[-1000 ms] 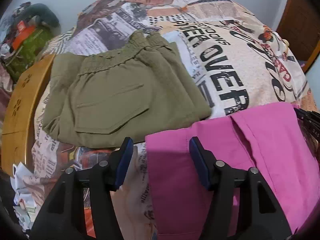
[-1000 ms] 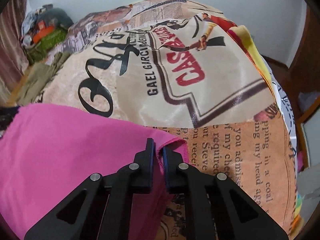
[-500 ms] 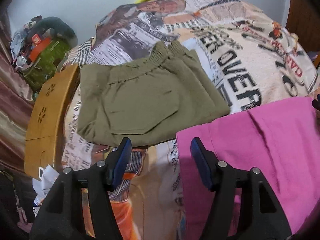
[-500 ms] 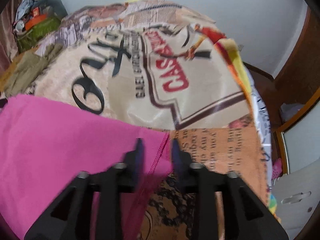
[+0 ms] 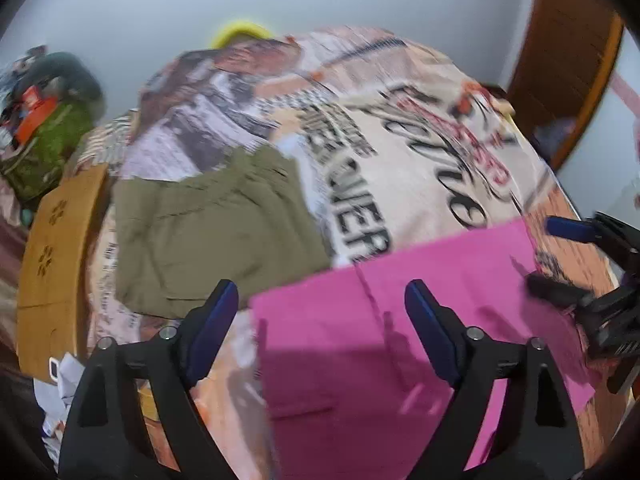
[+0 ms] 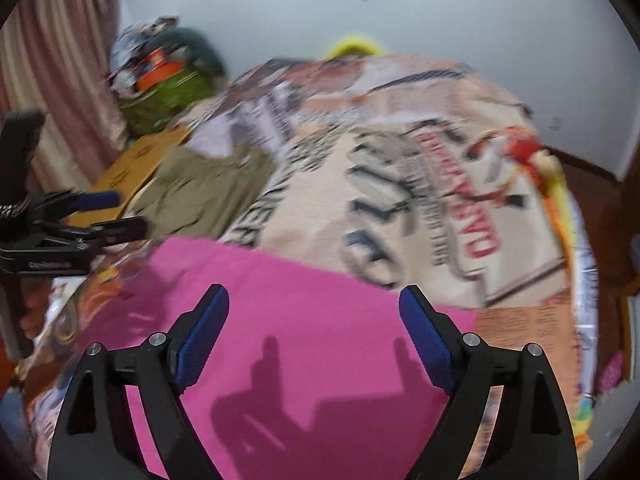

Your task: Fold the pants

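Pink pants (image 5: 400, 320): flat on the printed bedspread (image 5: 420, 140), just beside the folded olive pants (image 5: 212, 232), long axis crosswise under both grippers; left gripper (image 5: 320, 320) and right gripper (image 6: 312, 320) jaws opening, nothing gripped, equally near.

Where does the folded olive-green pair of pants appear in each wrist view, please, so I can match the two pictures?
Left wrist view: the folded olive-green pair of pants lies left of centre, above the left gripper.
Right wrist view: it lies upper left, far beyond the right gripper.
Shared landmark: the pink cloth, spread on the bed nearer the camera in both.
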Demonstrator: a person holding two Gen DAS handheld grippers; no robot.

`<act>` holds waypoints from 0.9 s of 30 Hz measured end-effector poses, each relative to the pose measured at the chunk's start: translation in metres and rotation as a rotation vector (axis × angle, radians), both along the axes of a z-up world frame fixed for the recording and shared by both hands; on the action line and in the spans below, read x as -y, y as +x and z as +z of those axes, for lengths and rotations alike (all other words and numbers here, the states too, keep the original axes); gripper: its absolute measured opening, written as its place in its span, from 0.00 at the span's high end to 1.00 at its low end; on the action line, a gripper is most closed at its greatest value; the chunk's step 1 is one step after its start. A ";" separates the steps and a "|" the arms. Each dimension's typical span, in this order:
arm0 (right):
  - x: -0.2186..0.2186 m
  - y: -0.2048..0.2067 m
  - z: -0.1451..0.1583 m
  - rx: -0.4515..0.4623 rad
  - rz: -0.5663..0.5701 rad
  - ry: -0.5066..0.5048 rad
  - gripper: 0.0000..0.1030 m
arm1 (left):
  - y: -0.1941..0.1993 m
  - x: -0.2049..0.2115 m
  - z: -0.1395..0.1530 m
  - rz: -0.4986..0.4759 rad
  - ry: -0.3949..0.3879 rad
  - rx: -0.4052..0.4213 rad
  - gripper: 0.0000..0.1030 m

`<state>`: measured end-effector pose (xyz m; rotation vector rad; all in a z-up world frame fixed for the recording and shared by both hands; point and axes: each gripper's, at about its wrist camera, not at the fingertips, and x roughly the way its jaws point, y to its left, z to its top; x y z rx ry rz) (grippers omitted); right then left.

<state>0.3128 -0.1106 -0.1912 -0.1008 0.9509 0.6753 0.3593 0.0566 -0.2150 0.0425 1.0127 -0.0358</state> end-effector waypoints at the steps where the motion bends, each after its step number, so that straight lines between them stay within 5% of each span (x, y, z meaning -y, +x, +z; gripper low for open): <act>1: -0.007 -0.002 -0.008 -0.026 0.019 -0.015 0.18 | 0.000 0.005 -0.004 -0.011 0.002 -0.011 0.15; 8: -0.025 -0.016 -0.056 -0.178 0.095 -0.075 0.16 | -0.004 0.030 -0.062 -0.088 0.052 -0.176 0.15; 13: -0.012 -0.019 -0.053 -0.205 0.076 -0.066 0.16 | -0.019 0.035 -0.059 -0.104 0.077 -0.128 0.14; 20: 0.014 -0.040 -0.045 -0.211 0.030 -0.048 0.15 | -0.037 0.022 -0.054 -0.056 0.013 -0.116 0.13; 27: 0.031 -0.067 -0.036 -0.143 0.009 -0.099 0.14 | -0.062 0.013 -0.040 -0.017 0.014 -0.089 0.10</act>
